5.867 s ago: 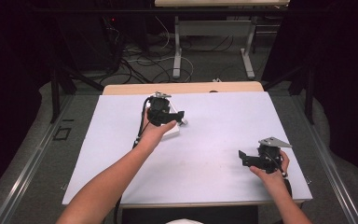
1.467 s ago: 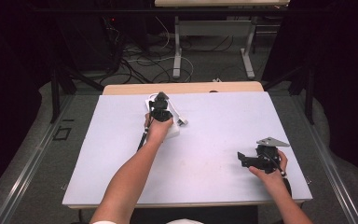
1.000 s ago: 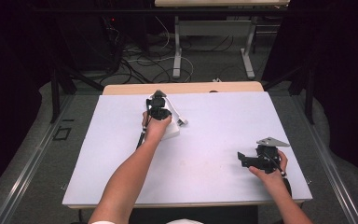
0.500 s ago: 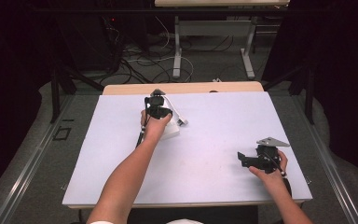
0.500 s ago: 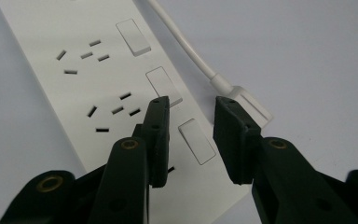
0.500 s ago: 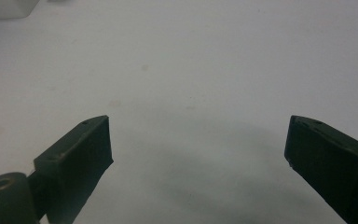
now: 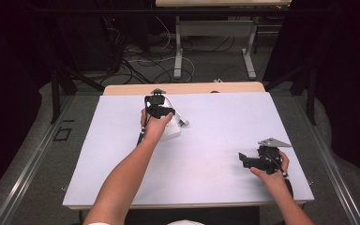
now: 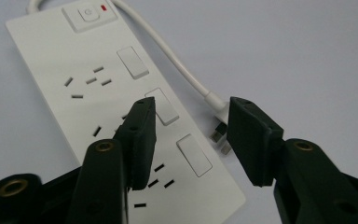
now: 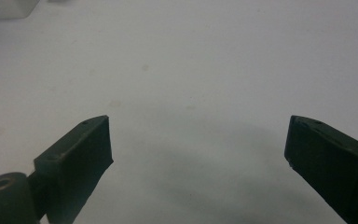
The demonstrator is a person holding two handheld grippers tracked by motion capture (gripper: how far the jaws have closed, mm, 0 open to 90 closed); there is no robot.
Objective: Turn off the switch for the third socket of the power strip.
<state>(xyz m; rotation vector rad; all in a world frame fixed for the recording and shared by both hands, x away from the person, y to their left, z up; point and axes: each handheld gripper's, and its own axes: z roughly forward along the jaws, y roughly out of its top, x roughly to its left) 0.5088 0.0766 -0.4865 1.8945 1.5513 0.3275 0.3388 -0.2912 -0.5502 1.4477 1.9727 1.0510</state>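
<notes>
Power strip (image 8: 121,107), white and flat, lies on the pale table (image 7: 215,154) toward the far left of centre, just under the left gripper (image 7: 158,108) in the high view. No brand or readable writing shows on it; the markings are a power symbol on the square switch (image 8: 88,14) at its far end and a small red indicator beside that switch. Down its face run groups of socket slots, and along one edge three blank white rectangular covers. Its white cord (image 8: 168,60) leaves the switch end, curves along the table beside the strip and ends in a plug (image 8: 216,119) whose metal prongs lie just beside the strip's long edge.

In the left gripper view, the left gripper (image 8: 191,135) hangs above the strip's near half, one jaw over the sockets, the other over the bare table just past the plug. Its jaws have just been opening and now stand about half apart; the plug lies in the gap between them, but the pads press on nothing.

Farther right, well apart from the strip, the right gripper (image 7: 258,160) rests near the table's near right corner. Its jaws (image 9: 198,149) stand wide apart over bare table, holding nothing.
</notes>
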